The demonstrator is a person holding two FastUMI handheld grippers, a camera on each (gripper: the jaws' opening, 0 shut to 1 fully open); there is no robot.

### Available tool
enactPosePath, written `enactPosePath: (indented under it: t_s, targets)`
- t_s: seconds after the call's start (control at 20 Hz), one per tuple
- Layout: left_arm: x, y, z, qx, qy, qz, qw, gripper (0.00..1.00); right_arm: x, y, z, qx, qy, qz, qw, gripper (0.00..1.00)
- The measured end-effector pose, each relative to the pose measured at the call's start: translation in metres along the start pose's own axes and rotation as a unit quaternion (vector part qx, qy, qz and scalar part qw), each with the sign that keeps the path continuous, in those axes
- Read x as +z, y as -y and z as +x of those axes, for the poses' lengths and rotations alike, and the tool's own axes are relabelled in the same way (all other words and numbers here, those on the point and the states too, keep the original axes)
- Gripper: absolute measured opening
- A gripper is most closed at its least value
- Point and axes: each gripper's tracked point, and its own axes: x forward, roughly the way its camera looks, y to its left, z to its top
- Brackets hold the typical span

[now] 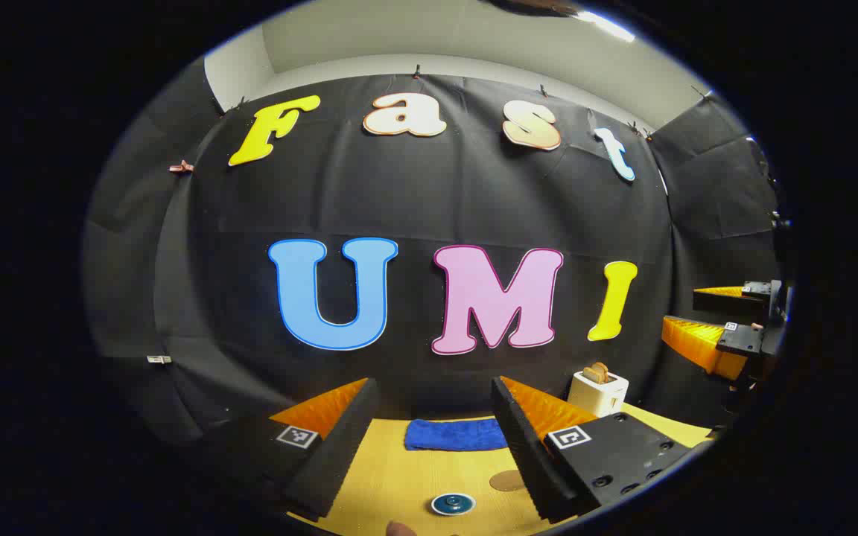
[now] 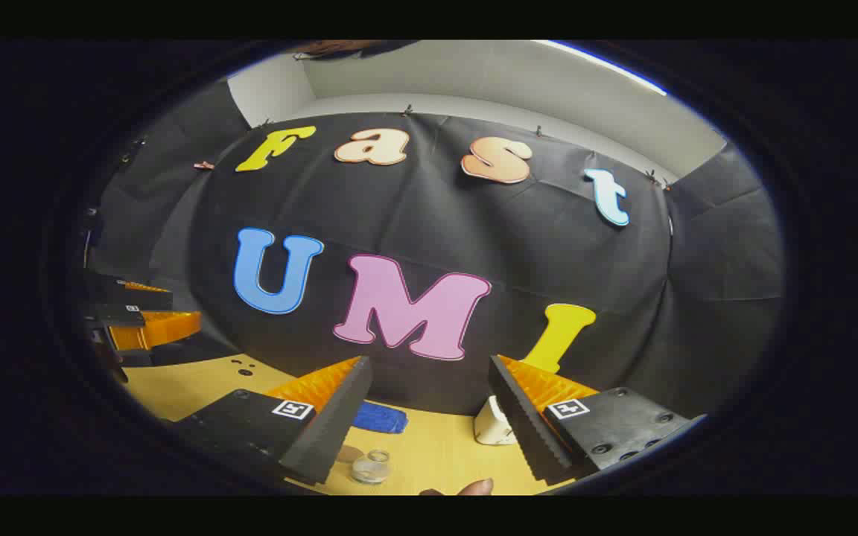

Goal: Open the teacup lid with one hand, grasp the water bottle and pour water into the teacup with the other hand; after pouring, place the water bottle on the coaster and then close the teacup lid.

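Fingers of your left gripper (image 1: 435,439) stand wide apart, holding and touching nothing, above the yellow table (image 1: 399,476); between them in the left gripper view lie the folded blue cloth (image 1: 456,434) at the back, the round teacup lid (image 1: 453,504) nearer you, and a brown coaster (image 1: 506,480) just right of it, with a white toaster (image 1: 599,391) farther right. Your right gripper (image 2: 429,417) is likewise spread wide and empty, and in the right gripper view the clear glass teacup (image 2: 371,467) sits on the table just beside its left finger (image 2: 325,432), the blue cloth behind it. At the bottom edge a fingertip (image 2: 477,487) shows.
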Motion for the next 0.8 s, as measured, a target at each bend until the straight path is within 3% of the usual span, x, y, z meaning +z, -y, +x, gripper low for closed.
enactPosePath:
  t_s: [0.8]
  targets:
    - [-0.0040, 0.0043, 0.0065, -0.006, -0.006, -0.004, 1.000, 0.96, -0.0071, 0.0041, 0.0040, -0.011, -0.005, 0.009, 1.000, 0.98]
